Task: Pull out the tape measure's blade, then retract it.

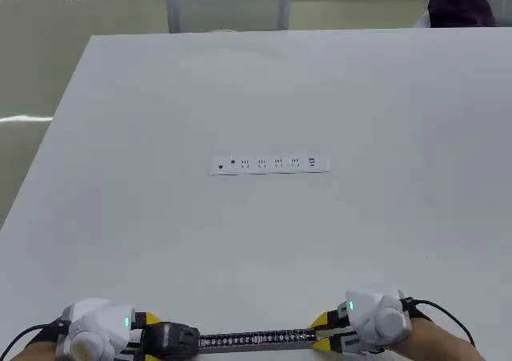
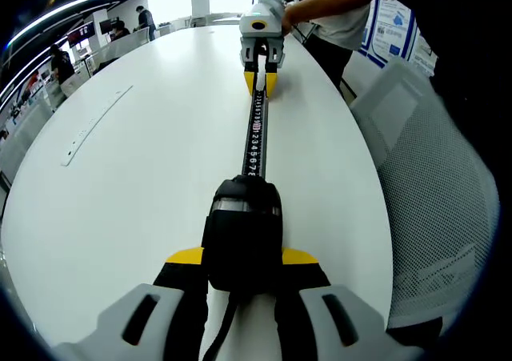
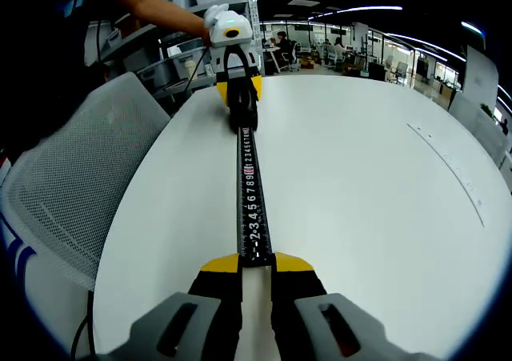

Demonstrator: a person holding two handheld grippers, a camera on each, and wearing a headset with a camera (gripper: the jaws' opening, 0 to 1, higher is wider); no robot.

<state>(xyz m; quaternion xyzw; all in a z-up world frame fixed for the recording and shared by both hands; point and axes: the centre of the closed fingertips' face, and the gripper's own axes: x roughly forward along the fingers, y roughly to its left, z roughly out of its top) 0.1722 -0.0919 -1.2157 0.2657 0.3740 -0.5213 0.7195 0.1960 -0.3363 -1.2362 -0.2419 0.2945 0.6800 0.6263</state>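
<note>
- The left gripper [image 2: 242, 258] has its jaws clamped on the sides of the tape measure's black case [image 2: 240, 225], which sits on the white desk [image 1: 264, 97] at the near edge, towards the left.
- The right gripper [image 3: 256, 263] pinches the tip of the blade [image 3: 253, 201] between its yellow-tipped jaws, further right along the same near edge.
- The blade runs straight between the two, left to right, lying flat just above or on the desk with its numbers up.
- A power strip [image 1: 270, 165] lies well apart, towards the middle of the desk.
- To my eye the pull-out is done or close to it. Retracting turns on that left-right line: the case lies directly left of the right jaws, so the tip should travel leftwards along the blade's own axis.
</note>
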